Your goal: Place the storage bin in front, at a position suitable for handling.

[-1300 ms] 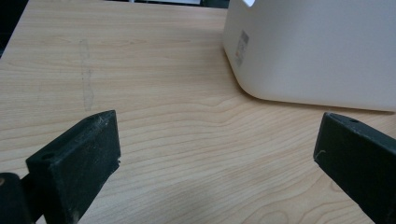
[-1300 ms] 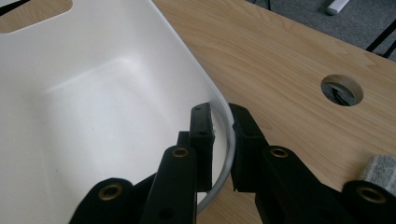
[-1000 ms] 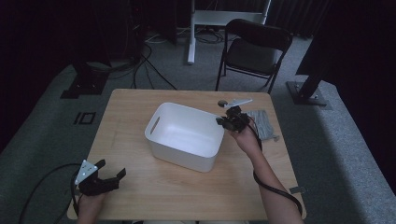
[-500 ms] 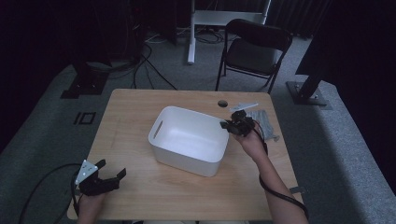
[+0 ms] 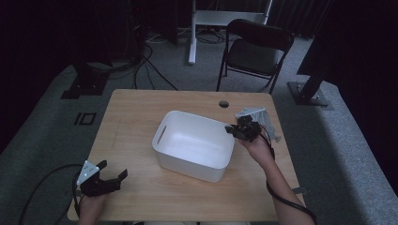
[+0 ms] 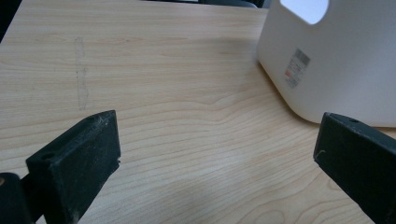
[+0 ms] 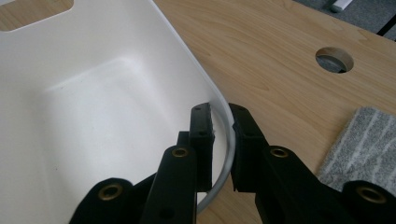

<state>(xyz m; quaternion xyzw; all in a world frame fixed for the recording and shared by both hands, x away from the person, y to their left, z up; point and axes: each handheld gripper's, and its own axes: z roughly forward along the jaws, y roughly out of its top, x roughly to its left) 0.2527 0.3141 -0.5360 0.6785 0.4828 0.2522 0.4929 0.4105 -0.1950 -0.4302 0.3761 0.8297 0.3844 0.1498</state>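
step: dragging the white bin (image 5: 195,145) across the table (image 5: 141,108) by its rim, judging from the grip
right gripper (image 7: 219,140): jaws clamped on the bin's right rim, one pad inside the wall, one outside
left gripper (image 5: 101,180): jaws wide apart, nothing between, parked at near-left corner
bin: mid-table, upright, empty, handle slot (image 5: 162,135) on left end
grey cloth (image 7: 369,140): far right, just beside the right gripper, apart from bin
next: keep the pinch firm, pull level so the bin slides and doesn't tip; steer clear of the cloth
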